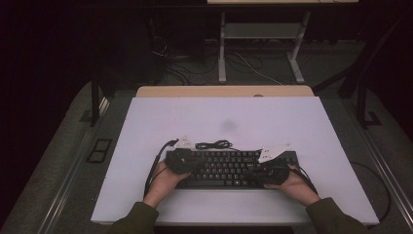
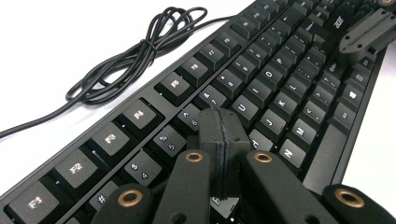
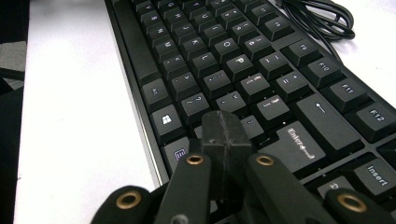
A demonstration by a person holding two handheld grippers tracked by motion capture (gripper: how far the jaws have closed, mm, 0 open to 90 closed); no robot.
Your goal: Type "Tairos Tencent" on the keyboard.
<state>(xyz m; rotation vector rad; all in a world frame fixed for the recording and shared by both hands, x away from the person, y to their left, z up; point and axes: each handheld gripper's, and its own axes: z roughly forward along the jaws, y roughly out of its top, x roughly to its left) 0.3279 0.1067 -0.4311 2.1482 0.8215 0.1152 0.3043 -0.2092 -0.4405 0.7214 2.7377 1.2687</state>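
Observation:
A black keyboard lies on the white table top, near its front edge. My left gripper hovers over the keyboard's left half, jaws pressed together with nothing between them; its tip sits just above the keys. My right gripper is over the keyboard's right end, also shut and empty, its tip above the keys near the Enter key. The other gripper shows far off in the left gripper view.
The keyboard's black cable lies bundled just behind it, also seen as a coil and a loop. A wooden desk edge and white desk legs stand beyond the table. Dark floor surrounds everything.

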